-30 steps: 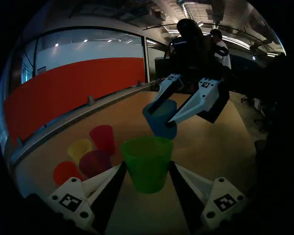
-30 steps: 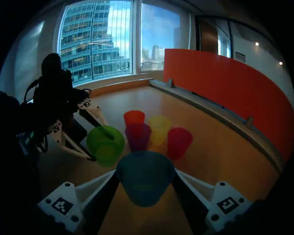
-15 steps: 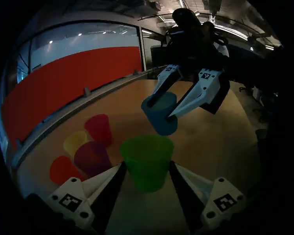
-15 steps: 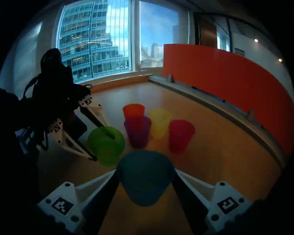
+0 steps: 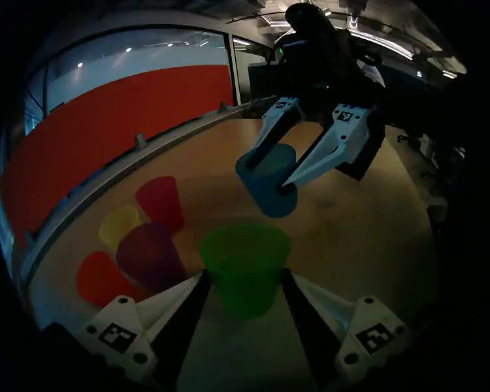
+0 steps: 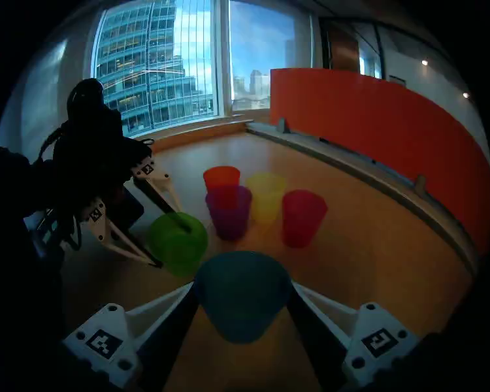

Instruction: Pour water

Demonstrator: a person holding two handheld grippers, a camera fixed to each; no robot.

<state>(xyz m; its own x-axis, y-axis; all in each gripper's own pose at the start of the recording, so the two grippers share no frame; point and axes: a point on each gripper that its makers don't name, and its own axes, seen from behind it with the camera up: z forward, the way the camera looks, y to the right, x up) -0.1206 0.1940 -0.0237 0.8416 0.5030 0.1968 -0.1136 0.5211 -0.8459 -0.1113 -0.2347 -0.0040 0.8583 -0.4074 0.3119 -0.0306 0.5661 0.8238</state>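
The left gripper (image 5: pixel 245 277) is clenched on a green cup (image 5: pixel 245 261), one finger pressing each side of its wall, the mouth upward in the left gripper view. Across from it the right gripper (image 5: pixel 266 181) grasps a blue cup (image 5: pixel 274 196) in the same way. That cup is tilted, its mouth turned up and toward the orange partition (image 5: pixel 114 124), and it sits just beyond and above the green cup's rim without touching it.

In the right gripper view the right gripper (image 6: pixel 242 287) has both fingers tight against the blue cup (image 6: pixel 242 304). Farther off, the left gripper (image 6: pixel 168 240) holds the green cup (image 6: pixel 179 245), whose open mouth faces this camera. A dark figure holding that gripper stands out against the bright windows (image 6: pixel 179 65).

Four more cups stand in a close group on the wooden table (image 6: pixel 375 261), on the side toward the table edge that runs along the orange partition. They are an orange cup (image 6: pixel 221 178), a yellow cup (image 6: pixel 266 196), a purple cup (image 6: pixel 228 212) and a red cup (image 6: pixel 302 219). The purple one stands right in front of the orange one, and the red one is slightly apart from the yellow.

Whether either held cup contains water cannot be told — the insides are too dim.
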